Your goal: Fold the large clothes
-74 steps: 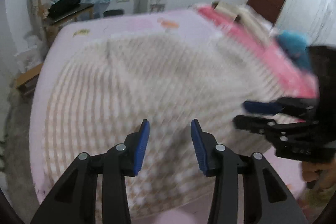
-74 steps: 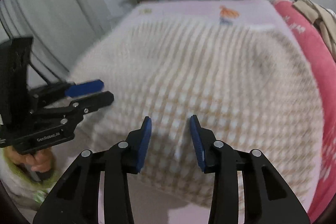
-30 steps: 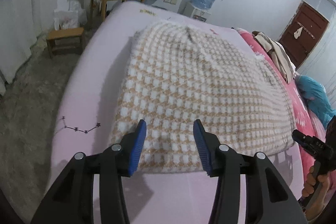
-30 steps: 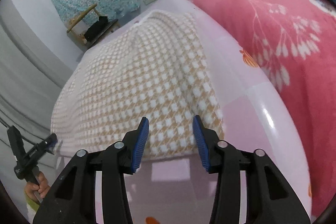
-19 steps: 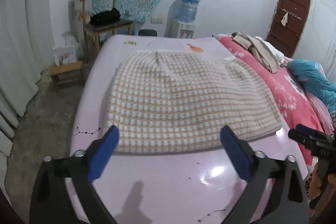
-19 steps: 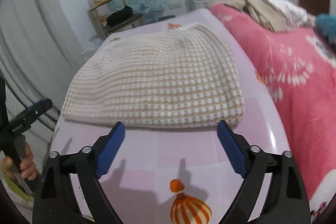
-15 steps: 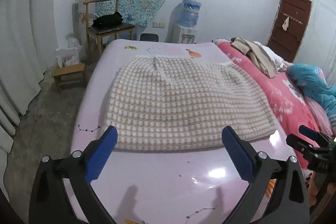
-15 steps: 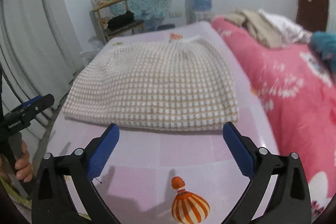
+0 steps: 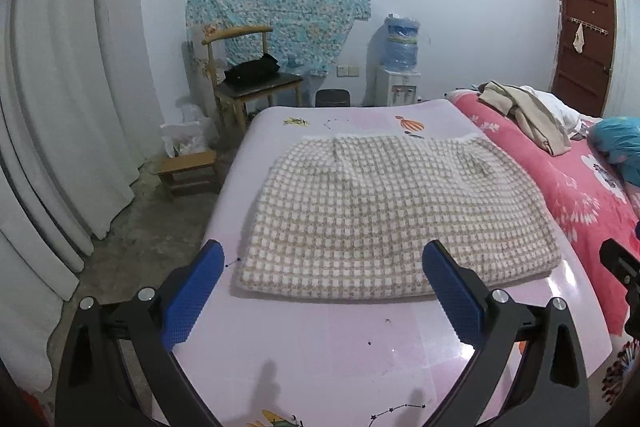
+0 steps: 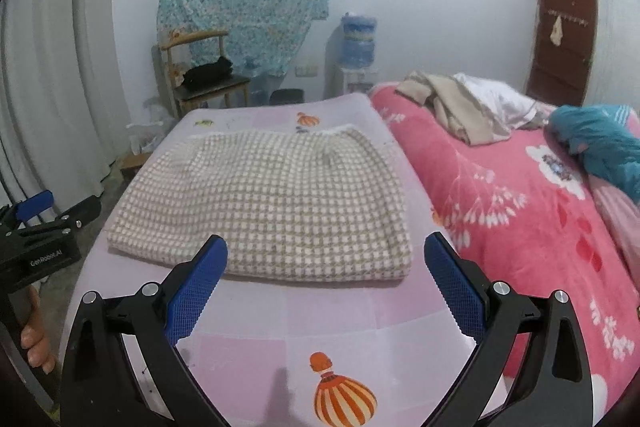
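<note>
While both tilt downward, left gripper and right gripper gape empty above folded garment.

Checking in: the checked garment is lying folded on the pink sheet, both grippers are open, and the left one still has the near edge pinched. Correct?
Not quite. The left gripper holds nothing: in the left wrist view its blue pads stand wide apart, clear of the checked garment. The rest holds: the garment lies folded on the pink sheet, and the right gripper is open too.

beige-white checked garment, pink sheet
</note>
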A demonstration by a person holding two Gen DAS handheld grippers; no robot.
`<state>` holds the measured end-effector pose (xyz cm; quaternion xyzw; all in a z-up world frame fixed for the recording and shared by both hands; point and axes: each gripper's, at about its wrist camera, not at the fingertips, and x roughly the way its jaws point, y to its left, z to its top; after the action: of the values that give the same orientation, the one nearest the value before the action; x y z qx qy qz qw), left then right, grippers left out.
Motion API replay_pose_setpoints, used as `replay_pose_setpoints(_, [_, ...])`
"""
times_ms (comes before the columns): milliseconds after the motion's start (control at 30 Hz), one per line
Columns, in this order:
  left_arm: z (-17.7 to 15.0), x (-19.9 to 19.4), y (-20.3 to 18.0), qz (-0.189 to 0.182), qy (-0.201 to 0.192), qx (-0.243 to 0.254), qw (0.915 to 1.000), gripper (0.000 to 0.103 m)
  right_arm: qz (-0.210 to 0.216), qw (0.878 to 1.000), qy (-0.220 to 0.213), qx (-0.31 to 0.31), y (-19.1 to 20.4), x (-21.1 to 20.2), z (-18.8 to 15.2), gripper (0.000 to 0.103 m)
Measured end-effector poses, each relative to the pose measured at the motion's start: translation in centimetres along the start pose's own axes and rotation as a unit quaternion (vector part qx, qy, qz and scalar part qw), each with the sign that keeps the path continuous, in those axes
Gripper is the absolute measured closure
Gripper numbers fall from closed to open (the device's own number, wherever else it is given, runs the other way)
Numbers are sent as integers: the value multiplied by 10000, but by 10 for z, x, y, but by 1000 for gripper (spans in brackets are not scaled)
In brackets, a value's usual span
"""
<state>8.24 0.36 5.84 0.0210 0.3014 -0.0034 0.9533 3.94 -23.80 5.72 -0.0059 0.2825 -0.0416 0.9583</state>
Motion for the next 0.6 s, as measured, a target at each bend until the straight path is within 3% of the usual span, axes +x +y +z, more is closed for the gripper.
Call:
replay_pose_setpoints(200, [-2, 7, -11, -123, 301, 106, 9994, 5, 69, 9999, 56, -60, 2, 4, -2, 8])
replay_pose_setpoints(600, [-11, 26, -14, 77, 854, -4, 9963, 5, 130, 9971, 744, -11, 8, 30, -11, 8])
